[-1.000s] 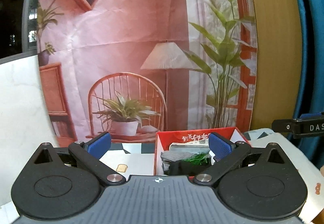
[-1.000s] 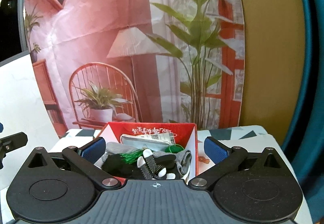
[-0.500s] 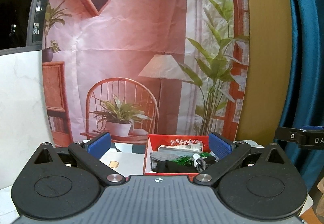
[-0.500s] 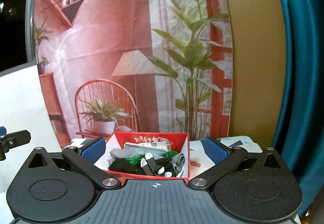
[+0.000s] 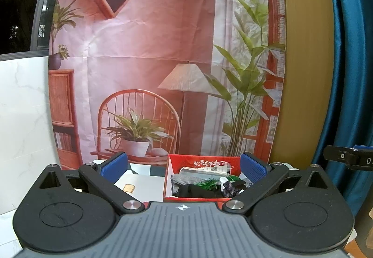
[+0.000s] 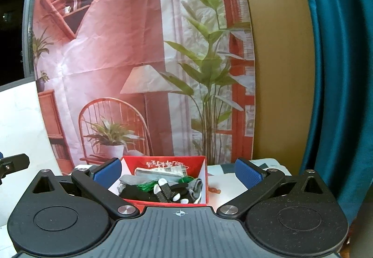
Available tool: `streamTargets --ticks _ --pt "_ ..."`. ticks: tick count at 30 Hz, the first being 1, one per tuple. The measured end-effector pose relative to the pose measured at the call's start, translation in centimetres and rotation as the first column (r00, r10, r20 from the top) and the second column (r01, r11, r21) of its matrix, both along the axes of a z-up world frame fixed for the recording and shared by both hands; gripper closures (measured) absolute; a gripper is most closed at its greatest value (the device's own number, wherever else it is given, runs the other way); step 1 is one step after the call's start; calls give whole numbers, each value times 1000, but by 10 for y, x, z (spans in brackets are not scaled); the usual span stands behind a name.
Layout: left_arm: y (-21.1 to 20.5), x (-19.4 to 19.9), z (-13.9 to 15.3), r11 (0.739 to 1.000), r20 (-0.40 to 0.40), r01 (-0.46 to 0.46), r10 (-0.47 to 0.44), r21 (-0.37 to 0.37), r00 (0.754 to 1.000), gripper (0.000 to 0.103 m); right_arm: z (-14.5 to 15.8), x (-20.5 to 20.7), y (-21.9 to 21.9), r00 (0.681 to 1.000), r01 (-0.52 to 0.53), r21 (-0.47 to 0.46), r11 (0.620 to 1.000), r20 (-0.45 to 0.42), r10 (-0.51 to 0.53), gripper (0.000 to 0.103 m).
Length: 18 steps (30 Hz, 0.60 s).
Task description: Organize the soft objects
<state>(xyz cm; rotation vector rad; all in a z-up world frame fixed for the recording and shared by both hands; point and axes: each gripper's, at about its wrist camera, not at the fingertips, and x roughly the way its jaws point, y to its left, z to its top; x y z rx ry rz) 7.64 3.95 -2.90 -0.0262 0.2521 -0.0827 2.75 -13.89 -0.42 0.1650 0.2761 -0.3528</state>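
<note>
Two hand-held tongs face one red cardboard box [image 5: 203, 162] that sits on a pale patterned worktop [image 5: 144, 185] in front of a printed backdrop [image 5: 144, 52] of a pink room with a chair, a lamp and plants. The left tongs [image 5: 184, 165] are released, their two blue pads spread wide with nothing between them; the box lies ahead of them, toward the right pad. The right tongs [image 6: 177, 172] are likewise released and empty, and from this view the box [image 6: 163, 162] sits ahead toward the left pad, clear of both. All the soft objects are inside the box, heaped above its rim: one black glove with white fingertips [image 6: 167, 192], one grey sock [image 6: 197, 188], one tuft of green netting [image 6: 145, 186], and one flat printed packet [image 6: 160, 171] leaning at the back wall. How many more dark pieces lie beneath cannot be told. The worktop has open room left of the box, where a toast print [image 5: 129, 188] shows, and to its right, where a small orange mark [image 6: 213, 190] lies. A teal curtain [image 6: 338, 71] bounds the right side, a white marble panel [image 5: 21, 118] the left. The tip of the other tongs pokes in at each view's outer edge.
</note>
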Motion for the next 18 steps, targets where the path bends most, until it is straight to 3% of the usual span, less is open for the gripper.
streamTargets --ticks 18 --pt "1 -6 0 1000 14 -5 5 5 1000 0 -2 -3 5 1000 10 -14 1000 -10 -10 0"
